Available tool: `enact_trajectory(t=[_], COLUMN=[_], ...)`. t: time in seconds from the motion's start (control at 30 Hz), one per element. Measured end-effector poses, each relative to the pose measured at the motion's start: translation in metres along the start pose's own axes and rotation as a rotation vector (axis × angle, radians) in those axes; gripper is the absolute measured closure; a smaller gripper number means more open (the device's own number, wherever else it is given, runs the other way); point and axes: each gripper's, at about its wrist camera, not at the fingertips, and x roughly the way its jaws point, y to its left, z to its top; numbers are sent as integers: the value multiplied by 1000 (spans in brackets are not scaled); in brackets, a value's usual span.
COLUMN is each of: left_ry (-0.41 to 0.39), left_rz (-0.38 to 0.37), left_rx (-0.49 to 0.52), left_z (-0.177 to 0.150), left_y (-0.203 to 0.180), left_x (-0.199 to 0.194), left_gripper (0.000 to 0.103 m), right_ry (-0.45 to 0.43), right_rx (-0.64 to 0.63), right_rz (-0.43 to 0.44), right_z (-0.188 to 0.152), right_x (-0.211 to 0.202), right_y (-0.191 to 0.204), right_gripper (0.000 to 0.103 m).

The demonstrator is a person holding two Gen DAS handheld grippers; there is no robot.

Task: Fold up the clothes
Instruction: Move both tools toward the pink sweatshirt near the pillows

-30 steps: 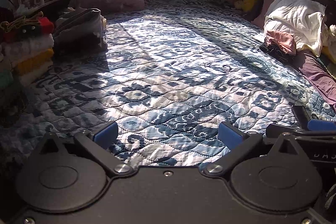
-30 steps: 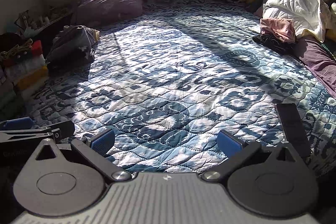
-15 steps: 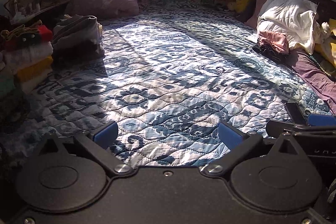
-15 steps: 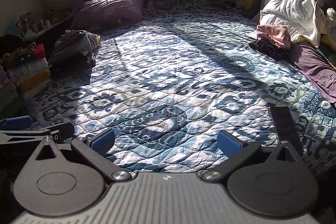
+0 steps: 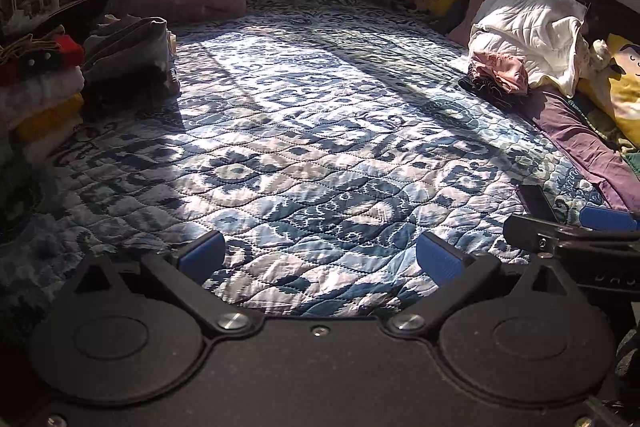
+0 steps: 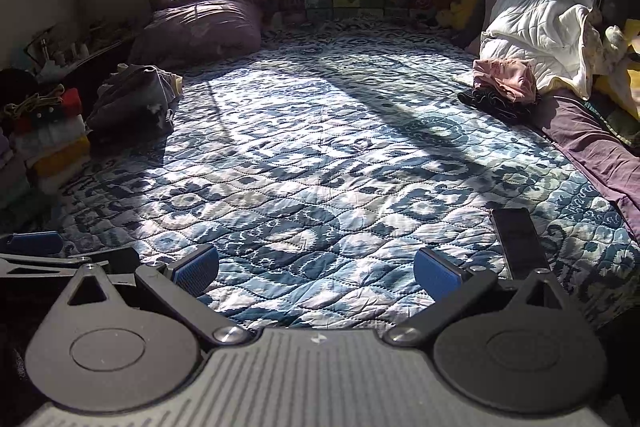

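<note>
A crumpled pink garment (image 5: 502, 74) (image 6: 505, 79) lies on a dark garment (image 5: 482, 87) (image 6: 496, 103) at the right side of the bed, far ahead of both grippers. Folded clothes are stacked at the left: a grey pile (image 5: 128, 51) (image 6: 134, 99) and a red, white and yellow stack (image 5: 40, 87) (image 6: 48, 135). My left gripper (image 5: 320, 259) hovers open over the blue patterned quilt (image 5: 312, 131) (image 6: 320, 147), holding nothing. The right gripper (image 6: 316, 269) is open too, beside it. Each shows at the other view's edge.
A dark phone (image 6: 518, 241) (image 5: 536, 201) lies on the quilt at the near right. A white duvet (image 6: 548, 31), a purple sheet (image 6: 592, 147) and yellow pillows line the right side. A purple pillow (image 6: 200, 27) rests below the window.
Both grippers have tilted upward a little, so the window and far wall show more. Their jaws stay open, and nothing on the bed has moved.
</note>
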Motion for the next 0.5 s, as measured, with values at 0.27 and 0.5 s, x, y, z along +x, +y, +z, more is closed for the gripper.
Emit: enact_trajectory(t=[0.27, 0.5], left_ry=[-12, -37], left_rz=[-12, 29], left_rx=[-8, 17], left_z=[0, 1], left_y=[-3, -9], left_x=[1, 14], left_gripper=[1, 1], right_ry=[-1, 17], right_rx=[-3, -6], right_rz=[5, 23], right_z=[2, 6], right_x=[3, 19], right_y=[-5, -9], right_gripper=[0, 0])
